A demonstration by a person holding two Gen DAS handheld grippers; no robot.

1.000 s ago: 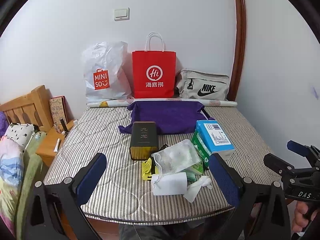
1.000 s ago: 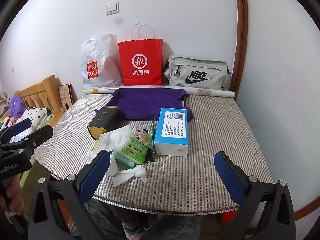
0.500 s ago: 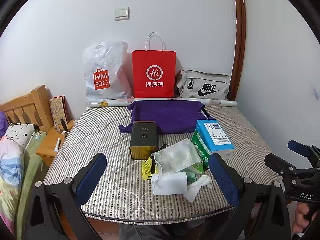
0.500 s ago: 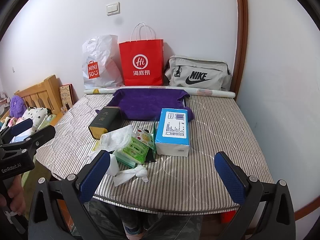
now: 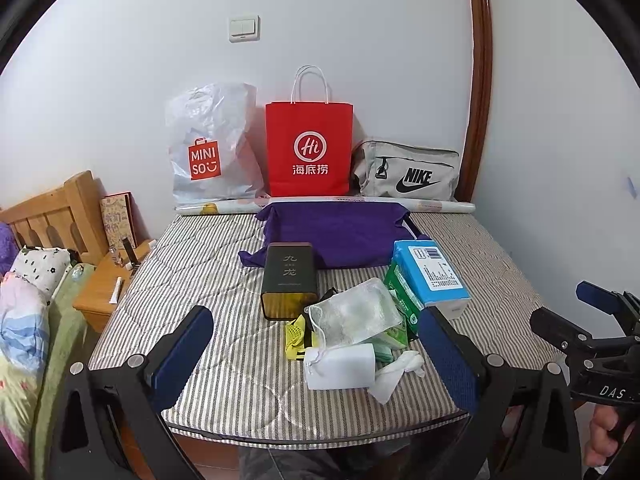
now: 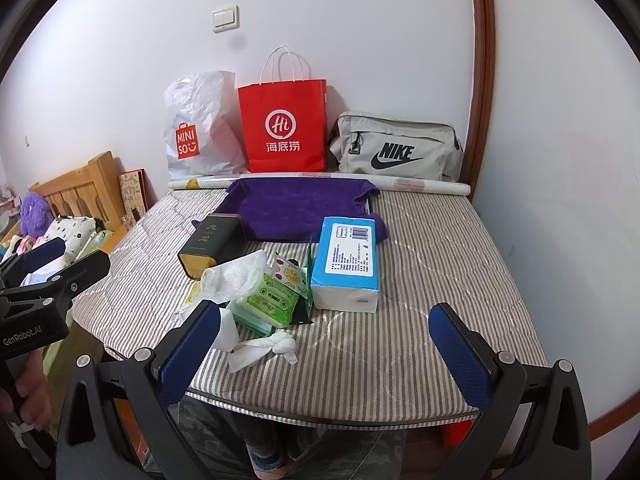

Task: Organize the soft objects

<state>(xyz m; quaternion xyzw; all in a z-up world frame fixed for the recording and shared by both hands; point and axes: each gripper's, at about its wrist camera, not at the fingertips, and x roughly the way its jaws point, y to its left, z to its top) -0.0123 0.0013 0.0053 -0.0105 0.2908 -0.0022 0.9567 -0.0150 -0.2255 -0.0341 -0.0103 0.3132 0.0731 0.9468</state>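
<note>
Nothing much has shifted in the last second: both grippers hover where they were at the near edge of the striped mattress [image 6: 420, 272], and the clutter has not moved. Left gripper [image 5: 320, 356] has its blue-padded jaws spread wide, holding nothing, with the pile of soft things framed between them. Right gripper [image 6: 324, 356] is likewise wide apart and empty, aimed at a bare stretch of mattress just right of the pile.

Nearest the jaws lie a white sponge block [image 5: 340, 366] and a knotted white tissue [image 6: 276, 346], touching it. Just behind sit a white mesh pouch [image 5: 354, 314] draped over green tissue packs [image 6: 270, 300], with a yellow mesh scrap [image 5: 294, 336] at the left. A blue tissue pack [image 6: 348, 260] lies on the right of the heap, and a dark tin [image 5: 290, 280] on its side on the left.

Further back a purple cloth [image 6: 300, 206] lines an open box. Against the wall stand a white Miniso bag [image 5: 208, 148], a red paper bag [image 5: 308, 148] and a grey Nike bag [image 6: 396, 148].
</note>
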